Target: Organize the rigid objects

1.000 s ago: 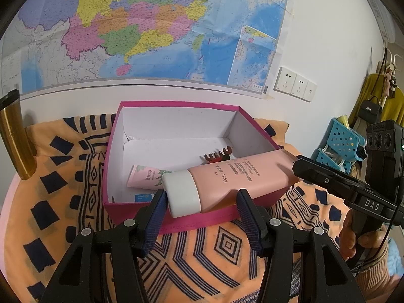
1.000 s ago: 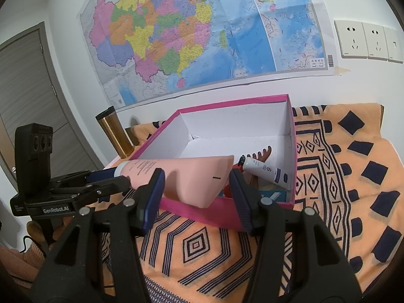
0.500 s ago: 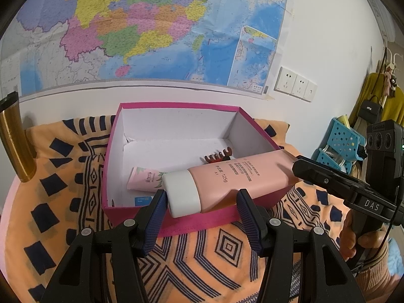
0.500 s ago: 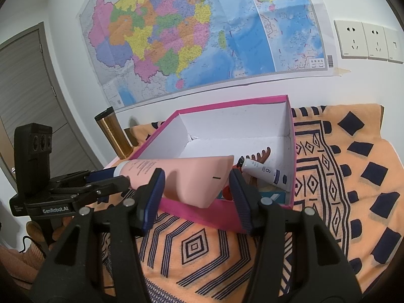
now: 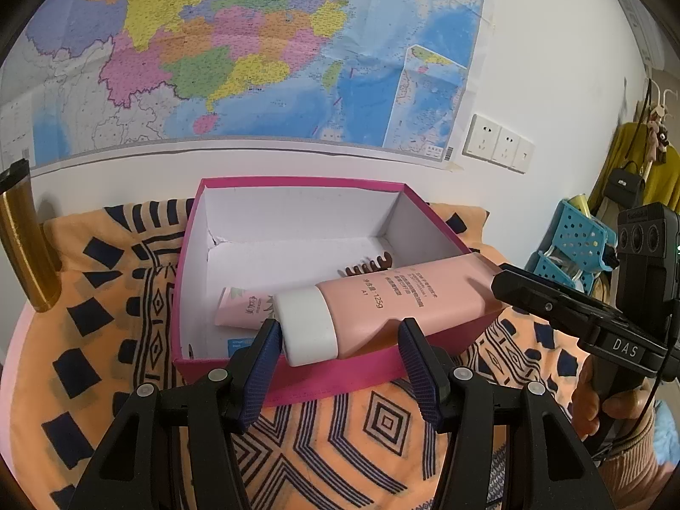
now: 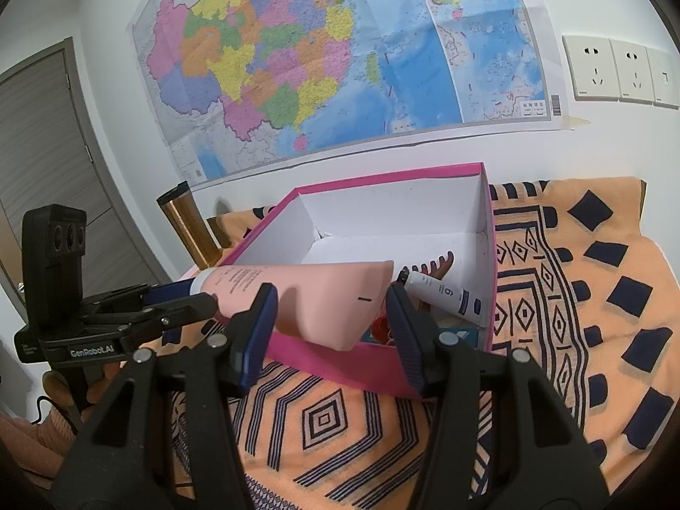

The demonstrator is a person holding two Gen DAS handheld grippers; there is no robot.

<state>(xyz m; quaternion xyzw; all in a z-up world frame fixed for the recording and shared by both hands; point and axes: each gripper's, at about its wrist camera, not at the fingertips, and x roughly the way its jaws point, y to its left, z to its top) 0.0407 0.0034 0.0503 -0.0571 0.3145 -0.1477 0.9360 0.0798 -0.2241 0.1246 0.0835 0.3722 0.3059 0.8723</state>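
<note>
A large pink tube with a white cap (image 5: 382, 301) lies slanted across the near corner of the pink box (image 5: 297, 376), between both grippers. My left gripper (image 5: 340, 340) is open around the cap end; its left pad touches the cap. My right gripper (image 6: 331, 310) is open around the tube's flat end (image 6: 331, 297). Inside the box lie a small pink tube (image 5: 242, 308), a brown hair claw (image 5: 365, 265) and a white tube with a blue label (image 6: 442, 293).
The box (image 6: 488, 229) stands on an orange patterned cloth (image 5: 340, 442). A gold tumbler (image 5: 25, 250) stands at the left by the wall. A map and wall sockets (image 5: 499, 142) are behind. A blue basket (image 5: 573, 242) is at the right.
The left wrist view has shifted slightly upward and back from the box. The tube and both grippers hold nearly the same positions.
</note>
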